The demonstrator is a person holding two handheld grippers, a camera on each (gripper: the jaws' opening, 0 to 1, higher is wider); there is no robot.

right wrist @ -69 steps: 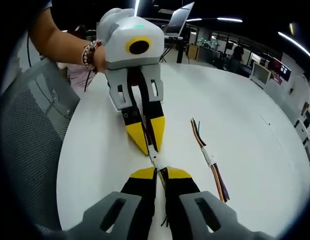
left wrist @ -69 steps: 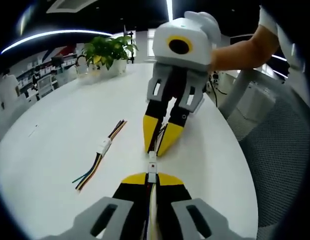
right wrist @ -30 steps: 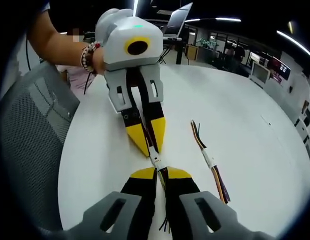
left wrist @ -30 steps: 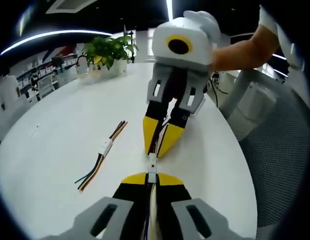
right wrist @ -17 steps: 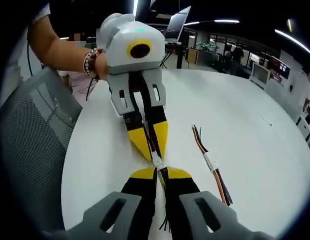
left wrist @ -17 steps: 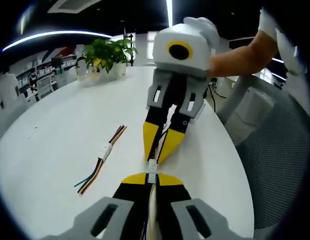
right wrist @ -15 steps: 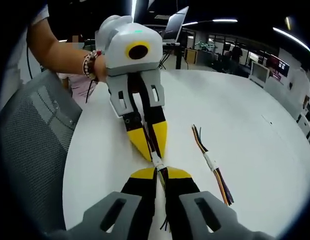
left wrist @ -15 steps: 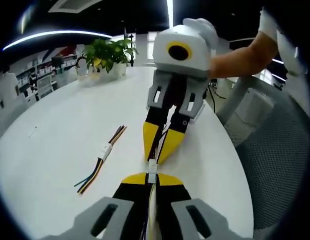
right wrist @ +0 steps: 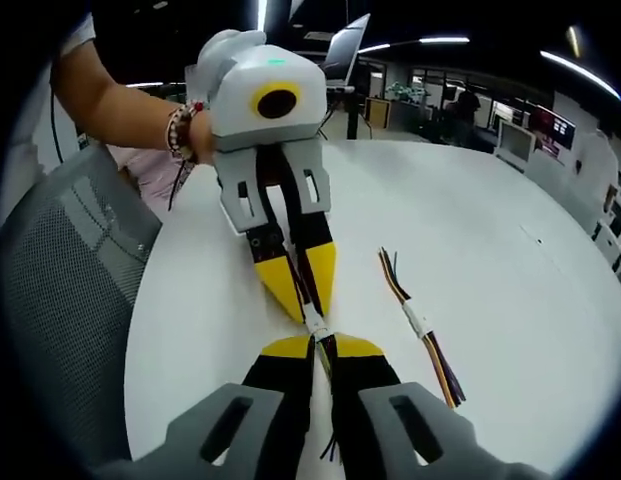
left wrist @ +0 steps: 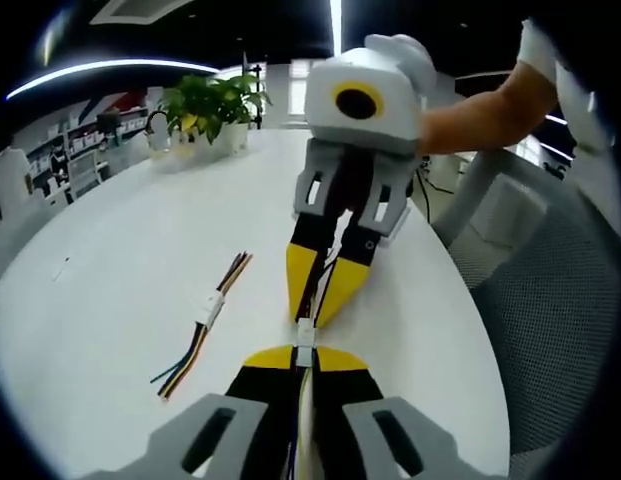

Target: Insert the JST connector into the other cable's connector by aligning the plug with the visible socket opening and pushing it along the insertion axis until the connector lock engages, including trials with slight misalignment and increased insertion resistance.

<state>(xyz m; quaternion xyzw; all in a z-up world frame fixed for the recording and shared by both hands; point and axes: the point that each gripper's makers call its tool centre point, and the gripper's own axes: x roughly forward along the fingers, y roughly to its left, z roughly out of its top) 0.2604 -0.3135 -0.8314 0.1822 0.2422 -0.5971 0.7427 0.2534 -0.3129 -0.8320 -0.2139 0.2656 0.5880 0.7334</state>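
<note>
Left gripper clamped plug cable | right gripper clamped socket cable | risk: 2 tilted housings jam; lock unlatched

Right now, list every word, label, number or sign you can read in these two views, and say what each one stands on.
No readable text in either view.
White connector between the tool tips: no marking can be made out.
Spare cable on the white table: its white joint bears nothing legible.
Red wall panels behind the plant: too blurred to read.
</note>
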